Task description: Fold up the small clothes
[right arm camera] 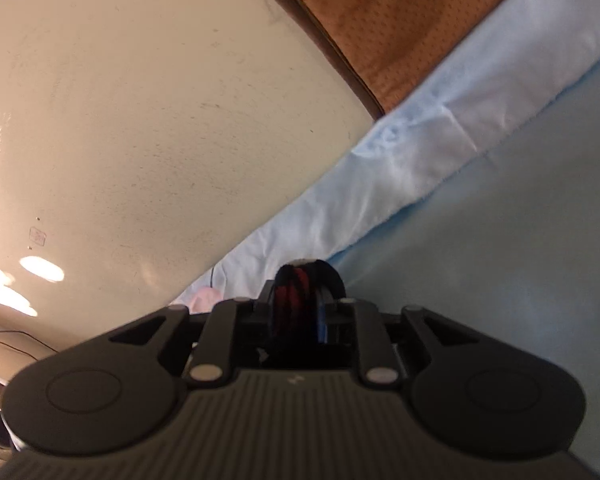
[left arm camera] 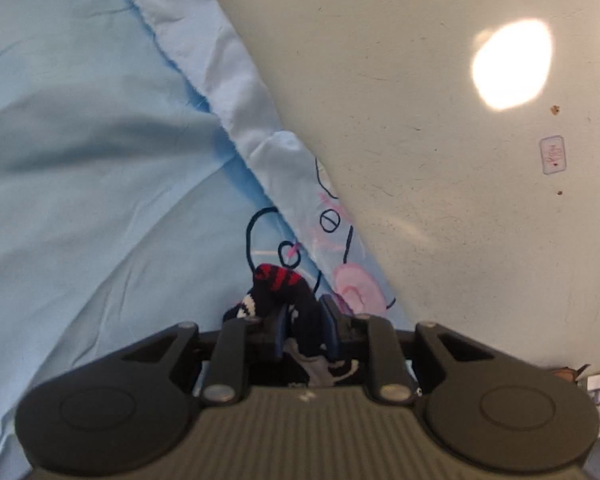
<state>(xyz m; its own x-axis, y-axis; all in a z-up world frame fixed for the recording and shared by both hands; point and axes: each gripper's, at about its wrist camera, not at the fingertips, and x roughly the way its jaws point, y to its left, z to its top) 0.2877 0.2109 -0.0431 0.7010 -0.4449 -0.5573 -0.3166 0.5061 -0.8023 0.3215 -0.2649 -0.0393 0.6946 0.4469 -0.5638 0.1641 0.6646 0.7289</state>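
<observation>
I see dark sock [left arm camera: 284, 292], red-striped, pinched in left gripper [left arm camera: 305, 330], jaws narrow on fabric. Right gripper [right arm camera: 306, 312] clamps matching dark red-striped fabric [right arm camera: 300, 288]. Both held above light blue sheet [left arm camera: 80, 168]. Beige floor [left arm camera: 440, 80] beside sheet edge.

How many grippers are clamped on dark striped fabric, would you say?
2: the left gripper and right gripper each pinch dark red-striped fabric over the blue bedsheet.

R gripper [right arm camera: 306, 312] pinching dark striped sock [right arm camera: 296, 292]
</observation>
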